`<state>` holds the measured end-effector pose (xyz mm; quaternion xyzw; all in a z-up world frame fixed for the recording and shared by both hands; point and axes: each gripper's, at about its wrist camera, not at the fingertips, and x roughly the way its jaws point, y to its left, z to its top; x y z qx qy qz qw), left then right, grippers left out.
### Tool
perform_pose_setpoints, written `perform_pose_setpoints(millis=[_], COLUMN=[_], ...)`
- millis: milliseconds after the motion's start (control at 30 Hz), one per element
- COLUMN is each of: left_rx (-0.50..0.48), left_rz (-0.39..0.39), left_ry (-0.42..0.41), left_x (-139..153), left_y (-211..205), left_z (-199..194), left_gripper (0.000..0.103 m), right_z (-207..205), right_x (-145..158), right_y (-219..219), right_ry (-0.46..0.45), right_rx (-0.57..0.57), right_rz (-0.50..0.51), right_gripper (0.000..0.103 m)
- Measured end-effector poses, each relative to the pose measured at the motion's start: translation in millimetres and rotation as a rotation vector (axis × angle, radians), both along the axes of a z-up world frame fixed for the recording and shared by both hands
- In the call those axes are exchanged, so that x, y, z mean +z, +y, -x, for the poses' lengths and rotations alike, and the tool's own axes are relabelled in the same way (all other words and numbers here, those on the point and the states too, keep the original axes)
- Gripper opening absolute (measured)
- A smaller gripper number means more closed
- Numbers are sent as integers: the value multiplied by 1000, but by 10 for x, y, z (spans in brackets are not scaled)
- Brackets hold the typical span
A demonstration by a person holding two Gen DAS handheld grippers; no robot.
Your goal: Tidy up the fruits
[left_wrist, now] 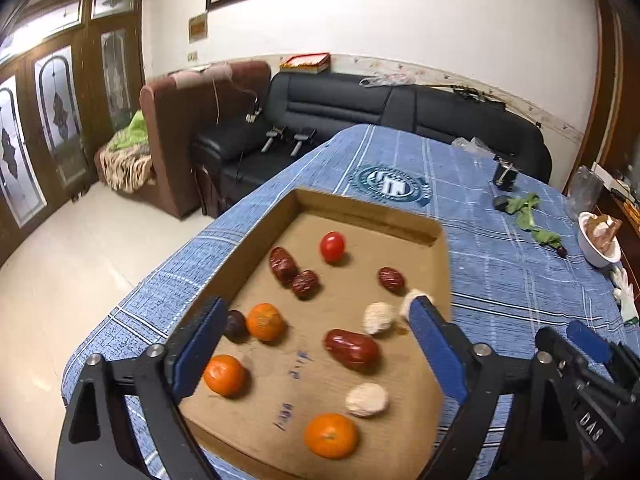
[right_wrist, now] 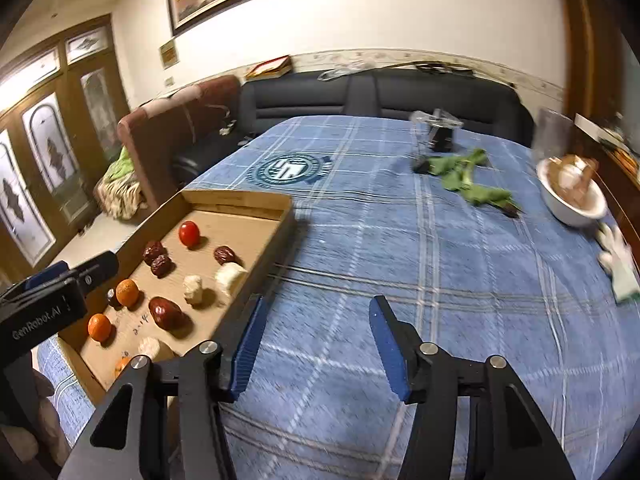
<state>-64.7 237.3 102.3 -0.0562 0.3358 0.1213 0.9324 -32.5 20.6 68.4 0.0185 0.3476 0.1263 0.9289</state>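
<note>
A shallow cardboard tray (left_wrist: 360, 210) lies on the blue checked tablecloth (right_wrist: 400, 240). Loose in it are a cherry tomato (left_wrist: 332, 246), several red dates (left_wrist: 351, 350), three mandarins (left_wrist: 265, 321), a dark plum (left_wrist: 236, 324) and three pale white lumps (left_wrist: 367, 400). My left gripper (left_wrist: 318, 308) hovers over the near half of the tray, open wide with nothing between its blue pads. My right gripper (right_wrist: 318, 308) is open over bare cloth just right of the tray's right wall (right_wrist: 276, 248), and it holds nothing.
At the far right of the table are a white bowl (right_wrist: 572, 196), green leafy stems (right_wrist: 468, 184), a white glove (right_wrist: 620, 268) and a small black object (right_wrist: 440, 132). The table edge drops to the floor left of the tray. A dark sofa (left_wrist: 360, 104) stands behind.
</note>
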Motion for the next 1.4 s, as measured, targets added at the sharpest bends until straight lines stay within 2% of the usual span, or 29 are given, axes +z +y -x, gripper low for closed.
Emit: perform_pose_setpoints(millis=[133, 433, 1033, 1133, 1267, 1400], left_rx=[-34, -97, -111, -97, 13, 85], left_rz=[-17, -53, -42, -55, -132, -206], left_ry=[-7, 35, 57, 31, -96, -187], left_x=[26, -28, -107, -91, 56, 190], left_y=[-227, -593, -664, -661, -634, -628], left_z=[54, 72, 25, 57, 261, 449], left_gripper=[94, 94, 94, 94, 94, 103], right_z=[125, 266, 266, 275, 319, 377], right_x=[0, -3, -99, -96, -68, -44], right_y=[-135, -248, -224, -196, -151, -105], right_ry=[-5, -22, -1, -7, -28, -50], right_rx=[-32, -33, -21, -14, 2, 21], right_rz=[-2, 2, 8, 15, 21, 28], right_gripper=[62, 65, 67, 67, 68, 68])
